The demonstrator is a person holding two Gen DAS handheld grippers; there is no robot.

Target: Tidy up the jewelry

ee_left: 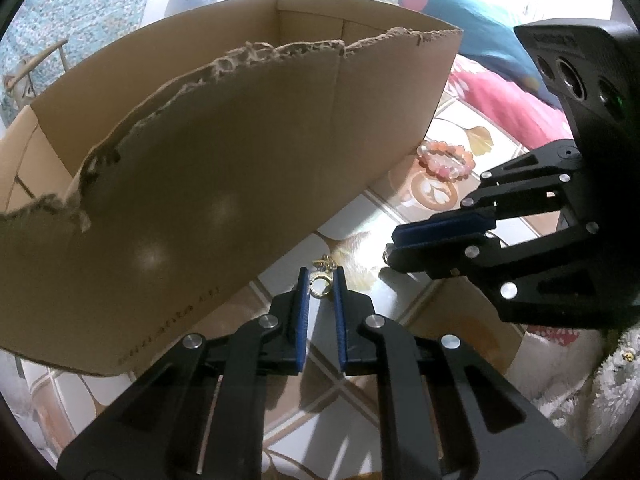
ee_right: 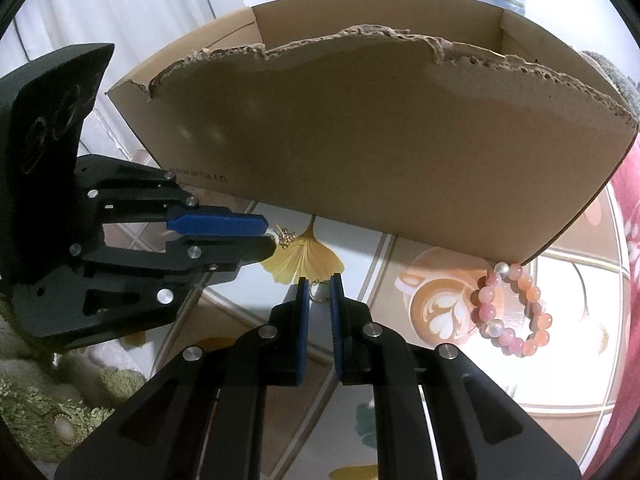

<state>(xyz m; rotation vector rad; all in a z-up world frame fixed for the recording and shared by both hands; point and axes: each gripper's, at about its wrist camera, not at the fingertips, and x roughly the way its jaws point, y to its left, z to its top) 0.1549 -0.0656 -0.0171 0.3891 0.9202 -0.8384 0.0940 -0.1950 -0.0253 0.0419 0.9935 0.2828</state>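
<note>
A torn-edged cardboard box (ee_left: 224, 160) stands on a patterned glass table; it also fills the right wrist view (ee_right: 380, 140). My left gripper (ee_left: 321, 278) has its blue pads close around a small gold ring (ee_left: 320, 285), with a gold charm (ee_left: 326, 264) just beyond the tips. My right gripper (ee_right: 319, 285) likewise brackets a small gold ring (ee_right: 318, 290). Each gripper shows in the other's view: the right gripper (ee_left: 390, 250) and the left gripper (ee_right: 268, 236), whose tip is next to a gold earring (ee_right: 287, 237). A pink bead bracelet (ee_right: 514, 308) lies by the box corner, also seen in the left wrist view (ee_left: 446, 159).
The tabletop (ee_right: 440, 308) carries a latte-art print and a yellow ginkgo leaf print (ee_right: 302, 260). A green shaggy rug (ee_right: 48, 400) lies at the left. Pink and blue fabric (ee_left: 512, 96) lies behind the bracelet.
</note>
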